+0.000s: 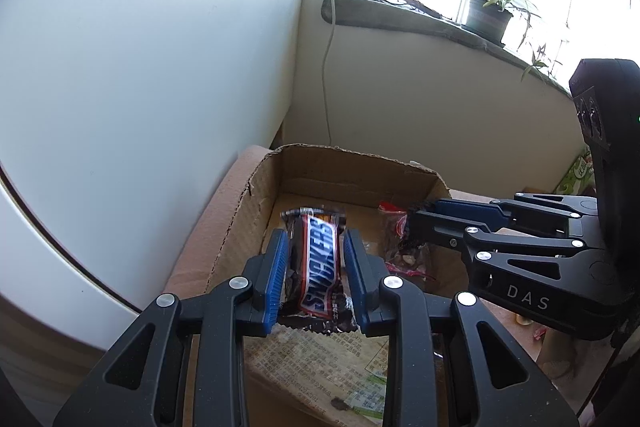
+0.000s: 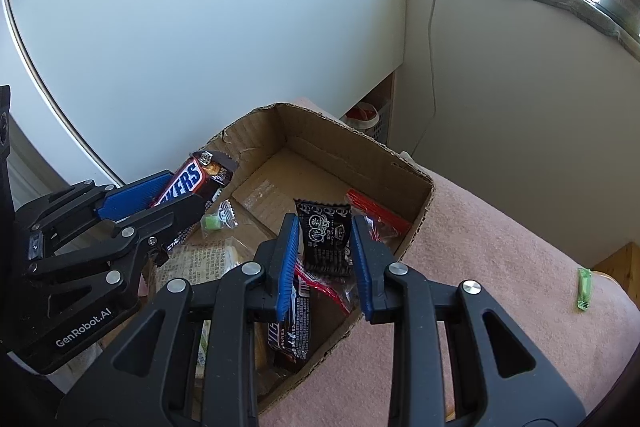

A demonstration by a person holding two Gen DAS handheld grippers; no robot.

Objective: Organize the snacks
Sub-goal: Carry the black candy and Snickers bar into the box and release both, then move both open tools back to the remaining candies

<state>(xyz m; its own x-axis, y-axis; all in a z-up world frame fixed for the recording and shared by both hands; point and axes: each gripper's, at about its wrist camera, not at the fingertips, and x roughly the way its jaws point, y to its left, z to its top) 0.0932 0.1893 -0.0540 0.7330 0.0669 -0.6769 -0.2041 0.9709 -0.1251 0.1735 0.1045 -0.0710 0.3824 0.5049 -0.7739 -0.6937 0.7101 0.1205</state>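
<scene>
Cardboard box (image 1: 352,163) below: left fingers (image 1: 276,267) clamped on Snickers bar (image 1: 318,267); right fingers (image 2: 288,251) clamped on black packet (image 2: 326,239).

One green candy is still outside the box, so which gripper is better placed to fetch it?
Right, probably: the green candy lies on its side, but the right gripper first must drop its black packet.

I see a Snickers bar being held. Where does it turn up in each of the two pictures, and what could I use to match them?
Left wrist view: the Snickers bar sits low in the centre, upright between the left gripper's blue pads.
Right wrist view: the same bar is at the left, tilted, poking out of that gripper.
Shared landmark: the open cardboard box beneath both.
</scene>
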